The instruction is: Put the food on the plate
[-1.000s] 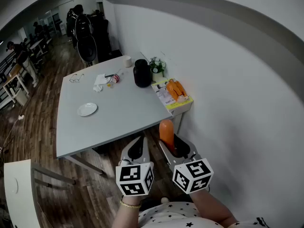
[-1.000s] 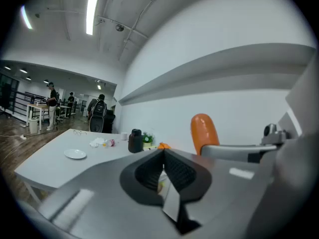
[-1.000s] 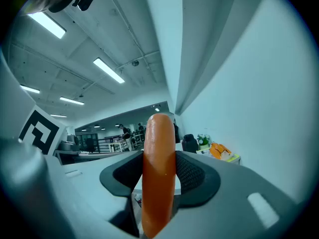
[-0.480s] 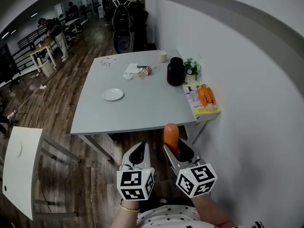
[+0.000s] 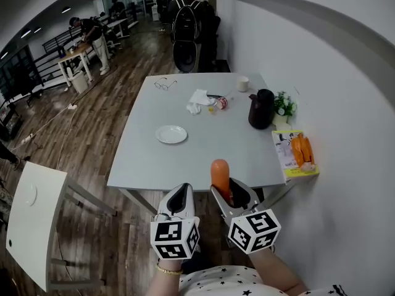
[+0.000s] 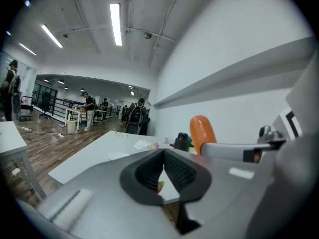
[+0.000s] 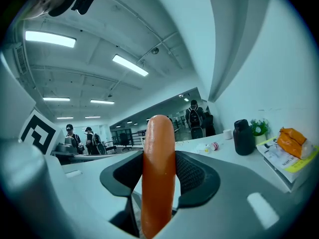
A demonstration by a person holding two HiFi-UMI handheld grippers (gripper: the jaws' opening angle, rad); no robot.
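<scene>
White wall (image 5: 321, 54), wood floor (image 5: 105, 122) — grey table (image 5: 210, 137), ceiling strip lights (image 6: 115, 24).

Between my right hand-held gripper (image 5: 230, 191), clamped on the sausage (image 5: 220, 172), and the plate (image 5: 171, 134) I see only bare bench (image 5: 203, 153), and the plate has open room all round. Clutter sits at the far end: tissue (image 5: 199, 97), glasses (image 5: 163, 84), cup (image 5: 243, 83), dark jug (image 5: 261, 108), plant (image 5: 284, 105). The wall (image 5: 345, 103) closes the right side.
</scene>
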